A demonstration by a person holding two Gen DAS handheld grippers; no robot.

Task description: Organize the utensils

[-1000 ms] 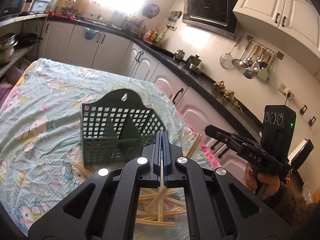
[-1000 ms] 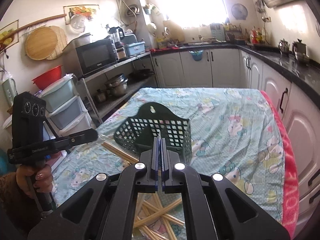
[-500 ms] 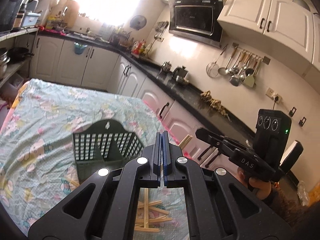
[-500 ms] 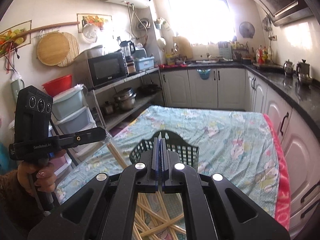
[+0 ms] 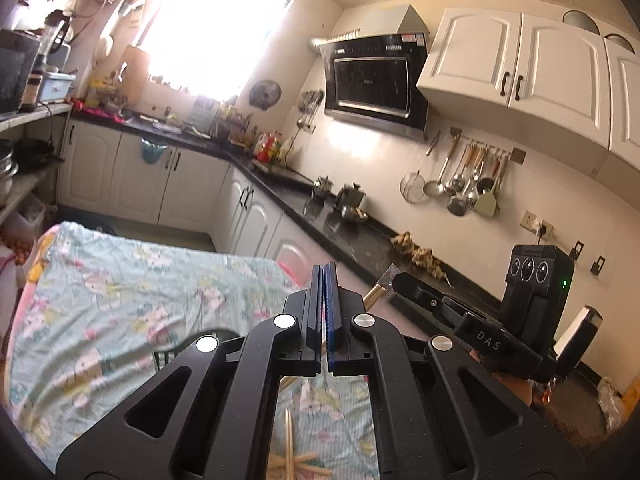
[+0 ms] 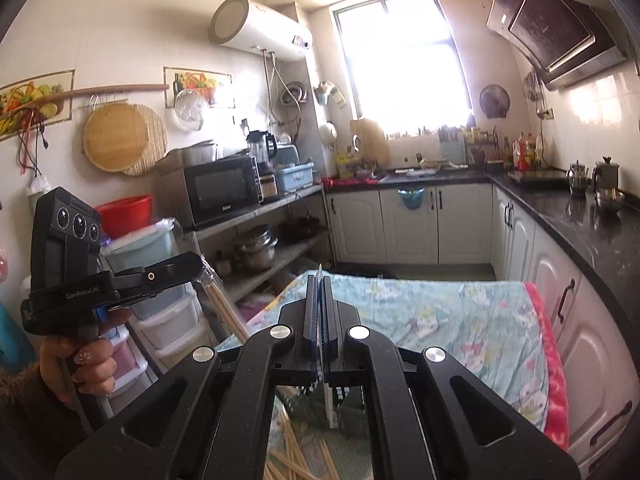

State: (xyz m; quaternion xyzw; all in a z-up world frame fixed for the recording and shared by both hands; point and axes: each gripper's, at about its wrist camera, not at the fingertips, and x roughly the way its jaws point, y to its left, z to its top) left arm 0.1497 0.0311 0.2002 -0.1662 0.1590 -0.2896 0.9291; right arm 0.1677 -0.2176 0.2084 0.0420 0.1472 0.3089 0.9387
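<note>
Mid-carry, by the look of it: both tools raised well above the dark green slotted plastic basket (image 6: pixel 310 406), only a corner of it showing under the frames.

Left gripper (image 5: pixel 324 276) pressed together, clamped on a wrapped pair of pale wooden chopsticks (image 6: pixel 224 312) that slants down toward the basket. Right gripper (image 6: pixel 319 284) likewise closed, pinching what looks like a thin edge of the clear plastic sleeve (image 5: pixel 389 277); hard to be certain at that thinness.

Probably stripping the sleeve, or bringing the pair across. Next: lower over the basket, stand the pair upright above one compartment, then release without snagging the film.

Slim, straight, light-coloured sticks, ends side by side, film crinkled around the top. More loose wooden chopsticks (image 5: pixel 289 454) heaped crosswise on the pale blue cartoon-print tablecloth (image 5: pixel 120 300), just in front of the basket.
</note>
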